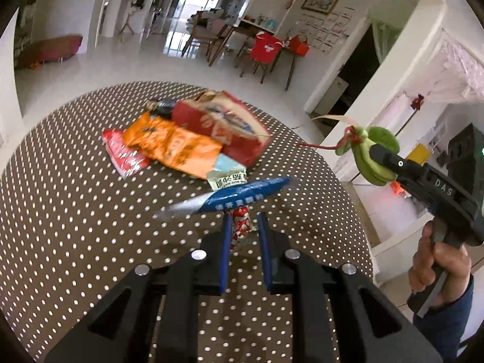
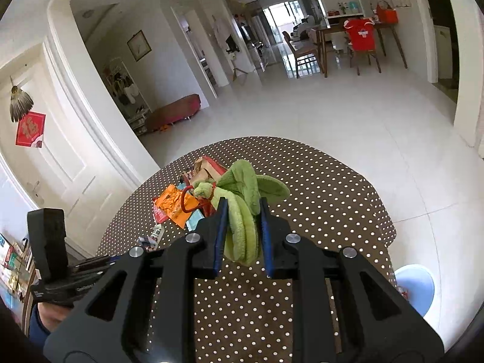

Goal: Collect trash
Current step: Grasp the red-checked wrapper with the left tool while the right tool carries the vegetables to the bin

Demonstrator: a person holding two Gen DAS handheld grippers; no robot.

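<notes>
Left tool (image 1: 243,220) is sitting with its pads drawn close together, pinching a red-and-white patterned wrapper (image 1: 240,225) against its left pad; the grip looks narrow, though how firmly it is being held cannot be told. Just beyond those tips a blue-and-silver sachet (image 1: 233,198) is lying across, blurred, so whether it is lifted with the wrapper or resting on the polka-dot desk (image 1: 75,211) cannot be told. Right tool (image 2: 242,211) is pinching a green folded leaf bundle (image 2: 242,227) tied with red string (image 2: 189,199), carrying it clear of the desk, off to the right of the left tool. Further ahead of the left tool a pale printed packet (image 1: 227,178) is lying, then an orange bag (image 1: 172,148) overlapping a red packet (image 1: 122,154), and beyond them a red torn carton (image 1: 224,127) with a dark wrapper (image 1: 160,107) behind. Low right of the right tool, off the desk edge, a light blue round thing (image 2: 414,287) is showing, possibly a bin, cannot tell. Step in hand, as a judgement: both tools are loaded and picking is done for this round. Next move is calling for carrying both pieces to a bin and releasing, then coming back for the pile ahead.
</notes>
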